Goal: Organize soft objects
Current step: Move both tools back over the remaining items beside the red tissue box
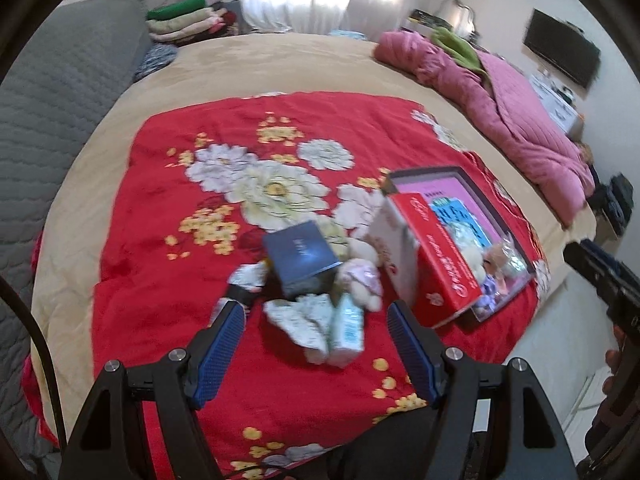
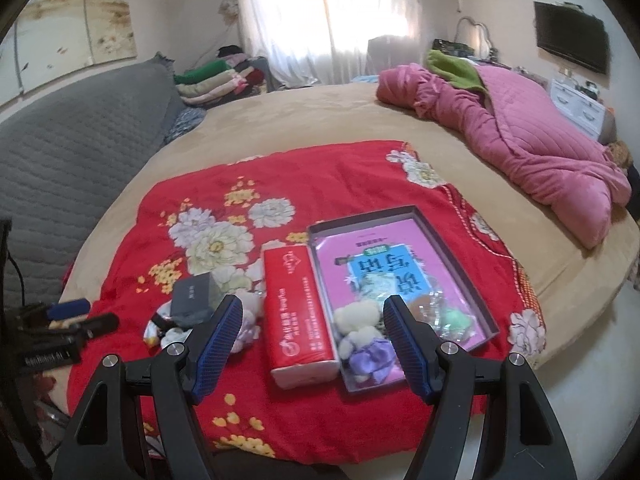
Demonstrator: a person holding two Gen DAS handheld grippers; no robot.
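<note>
On the red flowered blanket (image 1: 168, 240) lies a pile: a dark blue box (image 1: 300, 258), a small pale plush toy (image 1: 362, 280), a crumpled white patterned cloth (image 1: 300, 320) and a light green carton (image 1: 348, 328). My left gripper (image 1: 316, 314) hangs open just above the cloth and carton, holding nothing. A red tissue pack (image 2: 296, 312) lies beside a shallow tray (image 2: 360, 216) with a pink printed bottom. In the tray sit a cream plush (image 2: 358, 316), a purple plush (image 2: 372, 360) and a bagged green item (image 2: 454, 320). My right gripper (image 2: 314, 316) is open and empty over the pack and tray.
A rumpled pink quilt (image 2: 520, 140) lies along the bed's right side. A grey padded backrest (image 2: 72, 140) stands at the left, with folded clothes (image 2: 216, 80) behind it. The left gripper (image 2: 80, 316) shows at the left edge, and the pale floor (image 2: 580, 360) lies beyond the bed's edge.
</note>
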